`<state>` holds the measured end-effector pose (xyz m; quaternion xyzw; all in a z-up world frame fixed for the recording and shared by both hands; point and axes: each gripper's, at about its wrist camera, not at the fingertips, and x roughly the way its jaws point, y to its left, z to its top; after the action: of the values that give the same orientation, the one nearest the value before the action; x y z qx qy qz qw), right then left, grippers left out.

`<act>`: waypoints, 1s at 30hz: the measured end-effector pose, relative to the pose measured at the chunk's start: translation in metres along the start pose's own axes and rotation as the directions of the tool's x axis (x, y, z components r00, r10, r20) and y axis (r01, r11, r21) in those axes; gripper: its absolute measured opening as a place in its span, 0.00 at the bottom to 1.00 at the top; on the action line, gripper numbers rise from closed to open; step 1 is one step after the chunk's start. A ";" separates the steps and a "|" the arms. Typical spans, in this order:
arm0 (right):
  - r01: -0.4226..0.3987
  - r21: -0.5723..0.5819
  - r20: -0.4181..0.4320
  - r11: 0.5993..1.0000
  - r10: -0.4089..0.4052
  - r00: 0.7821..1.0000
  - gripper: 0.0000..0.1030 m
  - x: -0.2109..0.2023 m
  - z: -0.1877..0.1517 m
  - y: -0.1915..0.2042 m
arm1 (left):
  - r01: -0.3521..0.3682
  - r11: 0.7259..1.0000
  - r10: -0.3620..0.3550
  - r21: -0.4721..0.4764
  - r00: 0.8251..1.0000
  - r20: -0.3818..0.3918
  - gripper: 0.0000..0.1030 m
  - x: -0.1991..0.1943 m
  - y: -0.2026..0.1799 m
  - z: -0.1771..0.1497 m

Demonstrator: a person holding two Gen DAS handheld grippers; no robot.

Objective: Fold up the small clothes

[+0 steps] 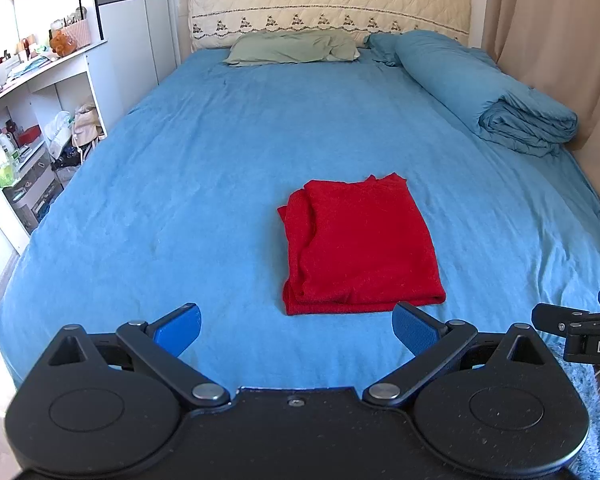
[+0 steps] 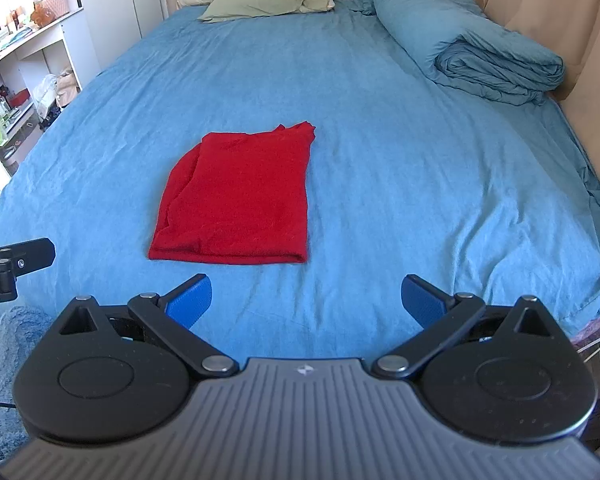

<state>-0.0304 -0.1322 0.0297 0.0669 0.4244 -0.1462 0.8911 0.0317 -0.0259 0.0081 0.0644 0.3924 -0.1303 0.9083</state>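
A small red garment (image 1: 360, 246) lies folded into a neat rectangle on the blue bed sheet (image 1: 204, 184); it also shows in the right wrist view (image 2: 240, 200). My left gripper (image 1: 297, 330) is open and empty, held just short of the garment's near edge. My right gripper (image 2: 307, 300) is open and empty, near the bed's front edge, to the right of the garment. Each gripper's body shows at the edge of the other's view, the right gripper (image 1: 576, 328) and the left gripper (image 2: 12, 264).
A rolled blue duvet (image 1: 500, 92) lies along the bed's right side by the beige curtain (image 1: 560, 32). A green pillow (image 1: 296, 48) rests at the quilted headboard (image 1: 328, 4). White shelves (image 1: 32, 128) full of clutter stand left of the bed.
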 end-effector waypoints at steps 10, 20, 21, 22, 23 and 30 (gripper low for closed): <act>0.000 0.001 0.001 1.000 0.000 1.000 1.00 -0.001 0.000 0.000 | -0.002 1.000 0.002 0.004 1.000 0.001 1.00 0.000 0.000 0.000; -0.003 -0.001 0.004 1.000 0.003 1.000 1.00 -0.002 0.000 -0.002 | -0.005 1.000 0.005 0.005 1.000 0.008 1.00 -0.002 0.002 0.000; -0.002 -0.001 0.004 1.000 0.002 1.000 1.00 -0.002 0.000 -0.002 | -0.006 1.000 0.006 0.004 1.000 0.008 1.00 -0.002 0.003 0.000; -0.002 -0.001 0.003 1.000 0.002 1.000 1.00 -0.002 0.000 -0.002 | -0.007 1.000 0.007 0.005 1.000 0.008 1.00 -0.003 0.003 0.000; -0.002 -0.001 0.003 1.000 0.002 1.000 1.00 -0.001 0.001 -0.002 | -0.008 1.000 0.008 0.005 1.000 0.007 1.00 -0.003 0.003 0.000; -0.002 -0.006 0.007 1.000 0.002 1.000 1.00 -0.003 0.001 -0.002 | -0.017 1.000 0.017 0.016 1.000 0.007 1.00 -0.003 0.001 -0.001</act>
<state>-0.0324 -0.1339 0.0331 0.0641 0.4215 -0.1443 0.8930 0.0294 -0.0246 0.0094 0.0747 0.3874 -0.1262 0.9102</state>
